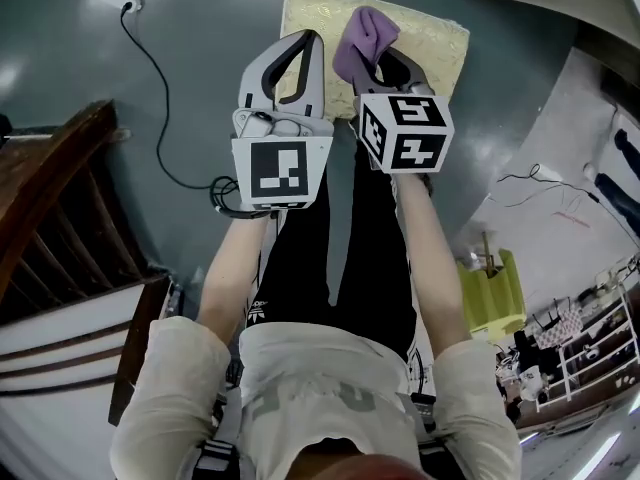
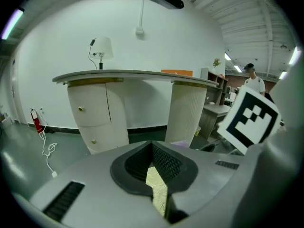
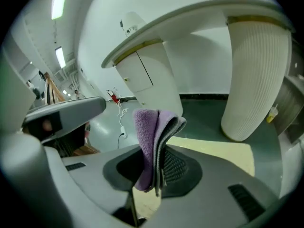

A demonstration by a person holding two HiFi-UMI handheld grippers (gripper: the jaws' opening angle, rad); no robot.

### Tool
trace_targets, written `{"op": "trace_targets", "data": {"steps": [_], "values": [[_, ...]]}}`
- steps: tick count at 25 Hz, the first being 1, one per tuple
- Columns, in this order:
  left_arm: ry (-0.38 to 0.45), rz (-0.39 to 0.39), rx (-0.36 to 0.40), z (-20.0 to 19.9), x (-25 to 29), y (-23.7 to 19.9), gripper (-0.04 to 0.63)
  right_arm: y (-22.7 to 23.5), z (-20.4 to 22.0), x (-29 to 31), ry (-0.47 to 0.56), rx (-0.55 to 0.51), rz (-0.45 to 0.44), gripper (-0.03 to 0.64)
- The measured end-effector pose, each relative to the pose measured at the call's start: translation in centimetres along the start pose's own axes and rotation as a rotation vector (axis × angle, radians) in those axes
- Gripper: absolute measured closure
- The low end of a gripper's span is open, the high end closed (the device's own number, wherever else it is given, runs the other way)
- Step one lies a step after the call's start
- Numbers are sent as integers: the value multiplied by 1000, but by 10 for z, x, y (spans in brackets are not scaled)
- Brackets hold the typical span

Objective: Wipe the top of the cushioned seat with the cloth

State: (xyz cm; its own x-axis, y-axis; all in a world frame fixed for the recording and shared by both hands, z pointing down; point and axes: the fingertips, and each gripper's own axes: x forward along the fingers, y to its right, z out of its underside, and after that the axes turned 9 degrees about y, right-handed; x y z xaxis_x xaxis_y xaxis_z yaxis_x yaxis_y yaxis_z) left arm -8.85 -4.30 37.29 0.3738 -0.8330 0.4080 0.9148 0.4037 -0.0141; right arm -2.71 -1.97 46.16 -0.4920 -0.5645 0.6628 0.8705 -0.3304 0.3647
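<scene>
- We're standing on a grey-green floor [image 1: 200, 78], with wooden stairs [image 1: 60, 218] off to our left.
- Closest in, our left tool [image 1: 312, 38] has its jaws brought together at the tips with nothing caught between them. A sliver of yellow shows through the gap lower down.
- Right beside it, our right tool [image 1: 385, 63] is clamped on the purple cloth [image 1: 363, 36], which sticks up folded past the jaw tips.
- Just past both tools is the cushioned seat [image 1: 430, 43], pale yellow and low on the floor. The cloth is over its near edge, but we can't tell if it's touching.
- Farther back there's a curved white counter [image 2: 137, 75] with a lamp [image 2: 102, 46] on top.
</scene>
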Motion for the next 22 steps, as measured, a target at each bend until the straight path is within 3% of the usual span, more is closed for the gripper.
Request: {"op": "trace_targets", "data": {"steps": [5, 9, 15, 22], "values": [[-26, -40, -9, 13, -14, -26, 589, -36, 0, 61, -101, 100, -138, 523], [-43, -79, -28, 25, -27, -42, 589, -54, 4, 98, -171, 163, -198, 523], [-63, -140, -55, 40, -47, -64, 589, -61, 23, 133, -279, 164, -185, 525], [-69, -156, -71, 46, -51, -65, 589, -53, 26, 136, -288, 176, -166, 525]]}}
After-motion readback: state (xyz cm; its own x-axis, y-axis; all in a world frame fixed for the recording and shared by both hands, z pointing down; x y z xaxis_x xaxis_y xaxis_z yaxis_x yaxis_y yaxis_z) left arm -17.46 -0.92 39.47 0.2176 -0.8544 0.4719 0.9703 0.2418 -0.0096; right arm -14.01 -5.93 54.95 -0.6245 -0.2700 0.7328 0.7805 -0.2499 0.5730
